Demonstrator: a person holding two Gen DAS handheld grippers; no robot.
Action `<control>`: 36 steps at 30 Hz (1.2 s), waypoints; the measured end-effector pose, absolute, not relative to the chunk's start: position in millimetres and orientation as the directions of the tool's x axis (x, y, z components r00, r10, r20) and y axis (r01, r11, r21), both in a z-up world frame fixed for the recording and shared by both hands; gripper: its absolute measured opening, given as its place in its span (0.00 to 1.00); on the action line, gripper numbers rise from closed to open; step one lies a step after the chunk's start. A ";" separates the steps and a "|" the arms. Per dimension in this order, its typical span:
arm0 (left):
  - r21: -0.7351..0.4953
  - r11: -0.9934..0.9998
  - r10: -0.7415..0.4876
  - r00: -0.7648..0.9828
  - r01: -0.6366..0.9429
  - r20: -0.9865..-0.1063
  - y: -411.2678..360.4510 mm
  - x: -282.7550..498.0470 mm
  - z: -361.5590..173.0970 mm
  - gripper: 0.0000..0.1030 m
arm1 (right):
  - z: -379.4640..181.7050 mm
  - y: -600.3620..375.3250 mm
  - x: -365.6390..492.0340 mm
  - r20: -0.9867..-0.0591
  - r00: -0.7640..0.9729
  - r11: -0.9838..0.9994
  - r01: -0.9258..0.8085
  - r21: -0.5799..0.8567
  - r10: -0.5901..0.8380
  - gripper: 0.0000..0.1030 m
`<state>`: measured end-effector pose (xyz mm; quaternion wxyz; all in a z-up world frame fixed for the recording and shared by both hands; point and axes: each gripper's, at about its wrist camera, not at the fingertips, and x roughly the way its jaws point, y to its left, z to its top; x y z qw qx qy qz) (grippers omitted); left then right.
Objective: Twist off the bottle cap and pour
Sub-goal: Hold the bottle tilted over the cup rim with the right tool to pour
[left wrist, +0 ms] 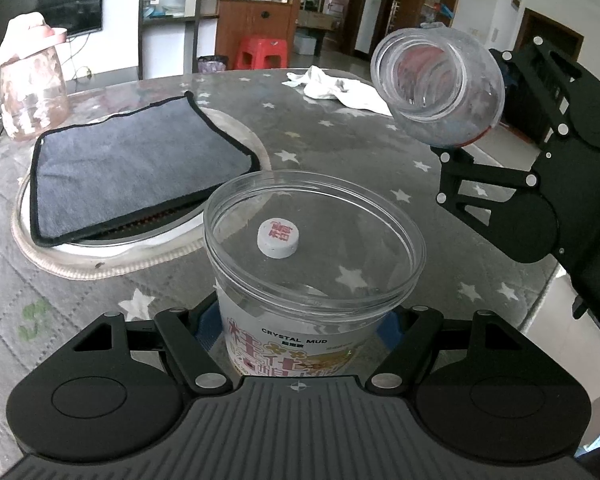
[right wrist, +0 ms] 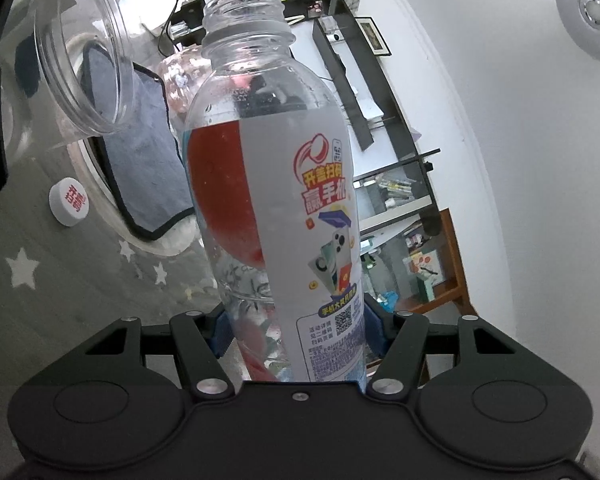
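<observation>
My left gripper [left wrist: 300, 332] is shut on a clear wide-mouthed jar [left wrist: 312, 264] with a "CRYSTAL MUD" label, held upright and open at the top. Through the jar I see the white bottle cap [left wrist: 278, 237] lying on the table; the right wrist view shows the cap [right wrist: 69, 202] below the jar [right wrist: 84, 64]. My right gripper [right wrist: 296, 332] is shut on the lower body of a clear labelled bottle [right wrist: 276, 184] with no cap. In the left wrist view the bottle [left wrist: 440, 88] hangs tilted up and to the right of the jar, mouth facing the jar. No liquid shows in the bottle mouth.
A grey cloth with a black edge [left wrist: 132, 168] lies on a round glass turntable [left wrist: 100, 264] left of the jar. A pink glass jug [left wrist: 32, 92] stands at the far left. A white rag [left wrist: 340, 88] lies at the back. The table edge [left wrist: 560, 280] runs along the right.
</observation>
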<state>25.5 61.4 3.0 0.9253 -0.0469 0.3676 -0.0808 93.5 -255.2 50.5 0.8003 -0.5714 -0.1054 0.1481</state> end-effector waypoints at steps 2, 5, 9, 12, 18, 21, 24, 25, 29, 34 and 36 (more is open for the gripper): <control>-0.148 0.982 -0.186 0.716 0.115 -0.673 61.0 25.3 3.2 0.73 | 49.4 -257.0 93.9 0.008 0.933 0.293 -0.105 -0.950 0.359 0.63; -0.151 0.982 -0.188 0.715 0.116 -0.674 59.9 24.9 3.5 0.73 | 47.9 -259.7 94.6 0.021 0.932 0.277 -0.086 -0.957 0.363 0.63; -0.151 0.982 -0.188 0.714 0.116 -0.674 59.3 24.6 3.4 0.73 | 45.9 -263.3 95.4 0.038 0.929 0.255 -0.062 -0.965 0.367 0.63; -0.151 0.982 -0.189 0.715 0.117 -0.674 58.9 24.7 2.2 0.73 | 44.4 -266.1 96.1 0.050 0.927 0.239 -0.043 -0.970 0.370 0.63; -0.154 0.981 -0.194 0.713 0.121 -0.674 59.4 23.9 3.0 0.73 | 41.3 -271.5 97.3 0.075 0.923 0.207 -0.005 -0.978 0.378 0.63; -0.156 0.980 -0.199 0.713 0.126 -0.672 59.2 23.6 3.7 0.73 | 39.8 -274.2 98.0 0.087 0.920 0.191 0.014 -0.981 0.382 0.63; -0.160 0.979 -0.204 0.713 0.129 -0.671 58.7 23.9 4.0 0.73 | 45.1 -270.9 96.6 0.104 0.916 0.172 0.039 -0.984 0.387 0.63; -0.161 0.978 -0.205 0.713 0.130 -0.671 58.5 23.9 4.1 0.73 | 47.0 -270.6 95.8 0.109 0.915 0.164 0.047 -0.985 0.389 0.63; -0.165 0.977 -0.209 0.711 0.131 -0.671 58.0 24.1 4.2 0.73 | 48.2 -276.4 97.0 0.121 0.912 0.151 0.066 -0.986 0.392 0.63; -0.169 0.976 -0.215 0.711 0.135 -0.670 57.5 24.1 5.4 0.73 | 49.2 -281.6 99.6 0.136 0.908 0.135 0.089 -0.987 0.397 0.63; -0.170 0.976 -0.215 0.711 0.135 -0.669 57.3 23.6 5.4 0.73 | 50.1 -281.7 101.1 0.141 0.905 0.130 0.097 -0.987 0.400 0.63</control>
